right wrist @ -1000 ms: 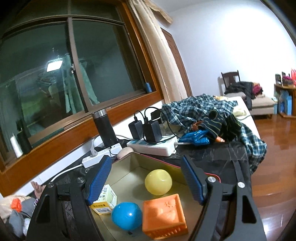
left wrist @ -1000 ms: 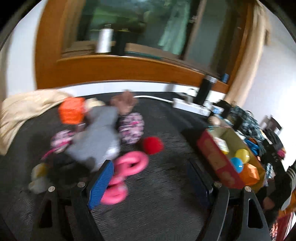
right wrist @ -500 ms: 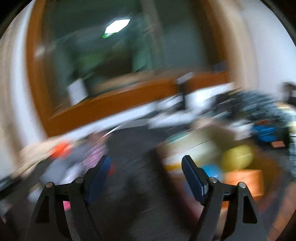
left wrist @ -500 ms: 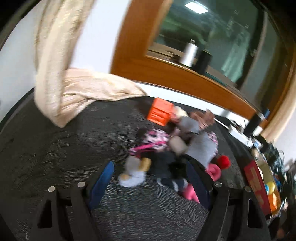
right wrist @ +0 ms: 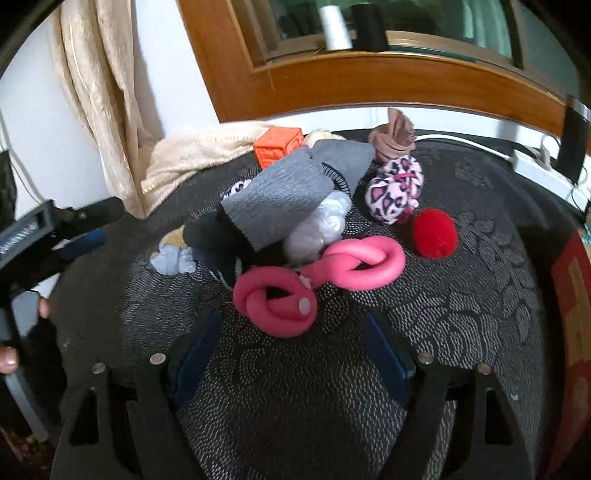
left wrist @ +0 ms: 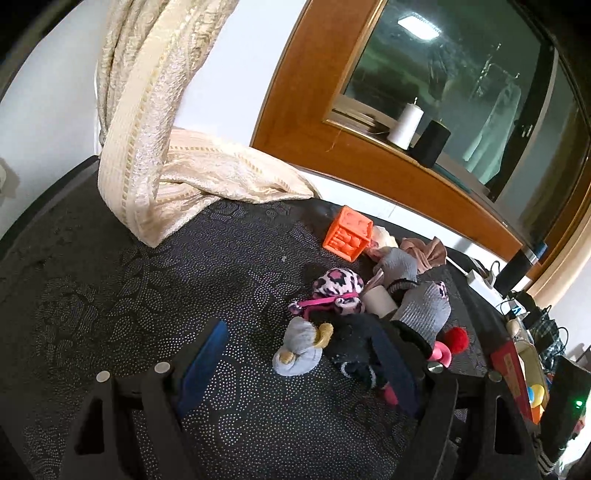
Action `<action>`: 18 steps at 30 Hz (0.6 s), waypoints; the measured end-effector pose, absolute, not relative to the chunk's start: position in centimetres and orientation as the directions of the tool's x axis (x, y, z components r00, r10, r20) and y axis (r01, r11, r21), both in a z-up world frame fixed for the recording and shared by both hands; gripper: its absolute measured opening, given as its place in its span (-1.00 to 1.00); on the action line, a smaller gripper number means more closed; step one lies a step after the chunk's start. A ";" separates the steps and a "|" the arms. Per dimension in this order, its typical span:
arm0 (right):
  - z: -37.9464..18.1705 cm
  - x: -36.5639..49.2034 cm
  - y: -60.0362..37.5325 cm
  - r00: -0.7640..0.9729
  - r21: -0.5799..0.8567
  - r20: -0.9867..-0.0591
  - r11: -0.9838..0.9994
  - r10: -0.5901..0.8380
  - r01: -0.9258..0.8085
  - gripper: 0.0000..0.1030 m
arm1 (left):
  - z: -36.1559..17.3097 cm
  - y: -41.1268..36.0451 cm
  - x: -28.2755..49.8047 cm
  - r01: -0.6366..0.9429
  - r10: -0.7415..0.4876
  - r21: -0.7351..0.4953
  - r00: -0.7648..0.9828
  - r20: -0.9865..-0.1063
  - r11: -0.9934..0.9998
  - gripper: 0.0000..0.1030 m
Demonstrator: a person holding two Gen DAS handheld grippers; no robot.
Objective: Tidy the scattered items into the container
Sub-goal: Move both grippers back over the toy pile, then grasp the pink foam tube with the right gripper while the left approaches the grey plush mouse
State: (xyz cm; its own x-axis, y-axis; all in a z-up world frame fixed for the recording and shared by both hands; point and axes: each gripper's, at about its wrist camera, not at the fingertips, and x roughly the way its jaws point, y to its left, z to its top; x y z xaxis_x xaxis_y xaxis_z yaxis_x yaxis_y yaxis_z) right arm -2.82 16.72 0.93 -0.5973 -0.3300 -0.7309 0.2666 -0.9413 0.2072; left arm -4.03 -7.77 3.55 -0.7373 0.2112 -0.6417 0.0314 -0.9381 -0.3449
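I'm getting even indoor light, fairly bright on the white wall and curtain. A ceiling lamp reflection glares in the dark window glass at one o'clock in the left wrist view. Fisheye bending curves the wooden window frame, with black vignette at the corners. The right wrist view is slightly soft overall; shadows on the dark tabletop are faint.
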 end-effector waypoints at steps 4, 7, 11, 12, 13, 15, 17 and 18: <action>0.4 -3.6 15.4 -0.594 0.156 -0.744 -0.944 -0.306 0.292 0.59 | 3.4 -8.3 -4.1 0.052 0.202 -0.352 -0.737 -0.645 -0.934 0.60; 0.1 -4.1 14.4 -0.592 0.117 -0.752 -0.943 -0.288 0.311 0.59 | 3.1 -8.7 -4.4 0.071 0.194 -0.357 -0.732 -0.653 -0.932 0.60; -0.6 -4.8 13.2 -0.585 0.081 -0.763 -0.939 -0.274 0.335 0.59 | 2.4 -9.0 -4.8 0.096 0.188 -0.360 -0.715 -0.673 -0.928 0.60; -0.6 -4.8 13.3 -0.587 0.080 -0.763 -0.940 -0.272 0.332 0.59 | 2.2 -9.0 -4.9 0.099 0.188 -0.361 -0.711 -0.677 -0.927 0.60; -0.7 -4.7 13.4 -0.588 0.079 -0.763 -0.941 -0.270 0.329 0.47 | 2.2 -8.9 -4.9 0.098 0.187 -0.358 -0.709 -0.679 -0.928 0.60; -0.8 -4.6 13.7 -0.591 0.078 -0.762 -0.943 -0.265 0.323 0.25 | 2.0 -8.9 -5.0 0.097 0.186 -0.353 -0.706 -0.683 -0.930 0.60; -0.9 -4.4 14.0 -0.594 0.077 -0.761 -0.945 -0.261 0.317 0.23 | 1.9 -8.8 -5.0 0.095 0.185 -0.349 -0.704 -0.686 -0.932 0.60; -0.9 -4.4 14.1 -0.596 0.076 -0.760 -0.946 -0.259 0.314 0.23 | 1.9 -8.7 -5.0 0.094 0.185 -0.347 -0.702 -0.688 -0.933 0.60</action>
